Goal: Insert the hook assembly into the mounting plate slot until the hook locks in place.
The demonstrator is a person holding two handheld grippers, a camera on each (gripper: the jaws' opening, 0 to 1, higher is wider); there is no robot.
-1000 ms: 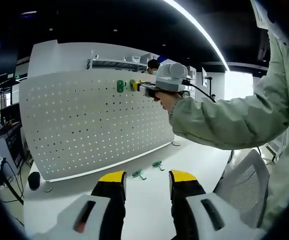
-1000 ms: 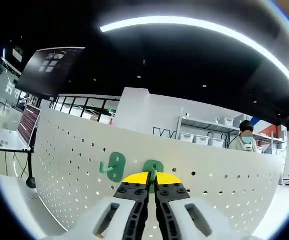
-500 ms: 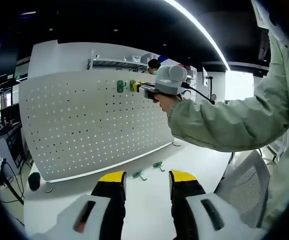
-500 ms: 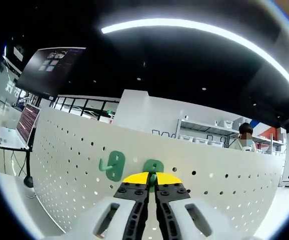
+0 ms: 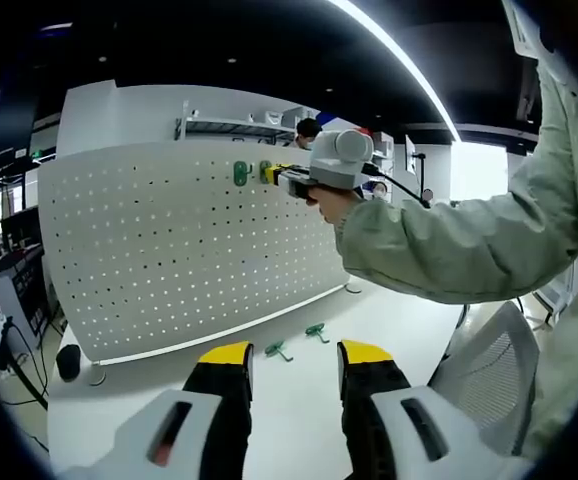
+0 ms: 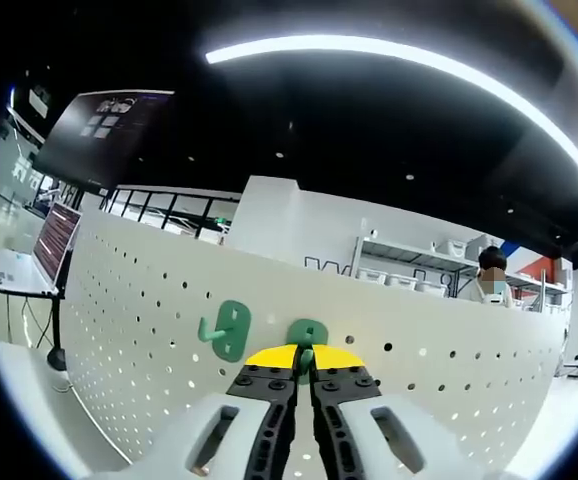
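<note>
The green hook in your right gripper stands flat against the white pegboard, its long axis running up the board, just ahead of the yellow tips. The jaws are pressed together on its lower part. Just left of it, a second green hook already hangs near the board's top edge. Your left gripper hangs with jaws apart and holding nothing above the desk; two spare hooks lie ahead of it, with free desk around.

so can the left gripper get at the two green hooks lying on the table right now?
Probably yes. The left gripper hangs open above the white table, and the two loose hooks lie just ahead of its jaws with nothing between them.
</note>
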